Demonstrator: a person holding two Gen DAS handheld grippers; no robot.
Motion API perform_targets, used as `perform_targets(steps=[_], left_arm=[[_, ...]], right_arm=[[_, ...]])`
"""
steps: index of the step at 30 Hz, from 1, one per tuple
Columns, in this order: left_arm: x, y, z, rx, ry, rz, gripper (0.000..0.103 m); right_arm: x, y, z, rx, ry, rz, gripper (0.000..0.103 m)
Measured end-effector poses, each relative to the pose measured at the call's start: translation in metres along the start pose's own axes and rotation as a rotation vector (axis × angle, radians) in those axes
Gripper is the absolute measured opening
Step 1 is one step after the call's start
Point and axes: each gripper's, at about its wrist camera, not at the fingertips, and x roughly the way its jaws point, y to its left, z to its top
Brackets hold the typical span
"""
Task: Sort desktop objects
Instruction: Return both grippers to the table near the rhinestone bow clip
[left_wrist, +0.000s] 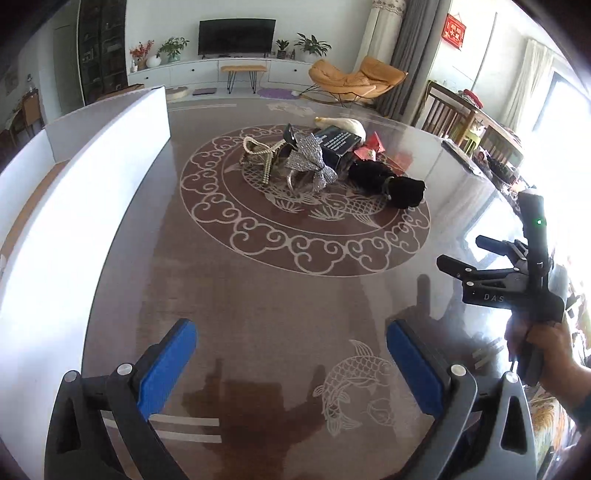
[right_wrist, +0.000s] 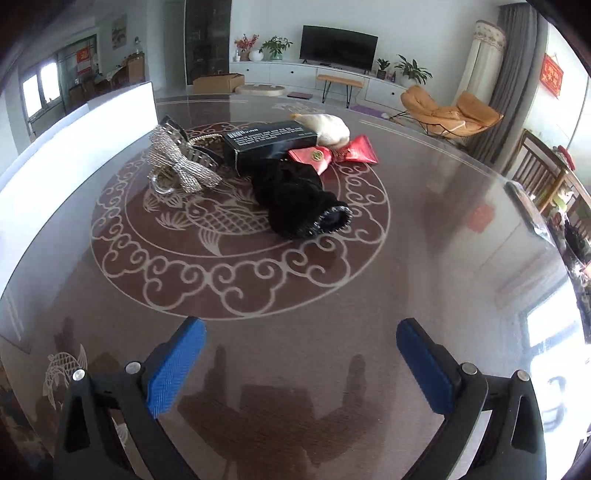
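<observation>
A pile of objects lies at the middle of the round glass table: a silver sparkly bow, a pearl string, a black box, a black fuzzy pouch, a red pouch and a white cloth bag. The same bow, box, black pouch, red pouch and white bag show in the right wrist view. My left gripper is open and empty, well short of the pile. My right gripper is open and empty; it also shows at the right of the left wrist view.
A white box with tall walls stands along the table's left side, also in the right wrist view. Wooden chairs stand past the table's right edge. A TV unit and an orange lounge chair stand far behind.
</observation>
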Motion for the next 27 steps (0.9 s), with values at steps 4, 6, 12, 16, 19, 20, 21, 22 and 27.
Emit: perform_targets(steps=[4, 6, 12, 16, 19, 20, 21, 22, 27], left_arm=[[0.046, -0.025, 0.008, 0.045, 0.01, 0.045, 0.103], [0.063, -0.038, 0.016, 0.055, 0.006, 0.085, 0.103], [0.089, -0.051, 0.039, 0.059, 0.012, 0.136, 0.103], [0.098, -0.049, 0.049, 0.03, -0.008, 0.145, 0.103], [0.098, -0.049, 0.048, 0.017, -0.034, 0.154, 0.103], [0.098, -0.049, 0.049, 0.017, -0.035, 0.155, 0.103], [0.098, -0.05, 0.049, 0.017, -0.035, 0.155, 0.103], [0.099, -0.05, 0.049, 0.017, -0.035, 0.155, 0.103], [0.099, -0.05, 0.049, 0.017, -0.035, 0.155, 0.103]], right_arm=[[0.003, -0.037, -0.021, 0.085, 0.028, -0.021, 0.103], [0.007, -0.044, -0.022, 0.121, 0.029, 0.011, 0.103], [0.013, -0.041, -0.018, 0.139, 0.025, 0.002, 0.103], [0.015, -0.04, -0.018, 0.143, 0.023, 0.0, 0.103], [0.015, -0.04, -0.018, 0.143, 0.023, 0.0, 0.103], [0.015, -0.04, -0.018, 0.143, 0.023, 0.0, 0.103], [0.015, -0.04, -0.018, 0.143, 0.023, 0.0, 0.103], [0.015, -0.04, -0.018, 0.144, 0.022, 0.0, 0.103], [0.014, -0.039, -0.019, 0.146, 0.021, -0.002, 0.103]])
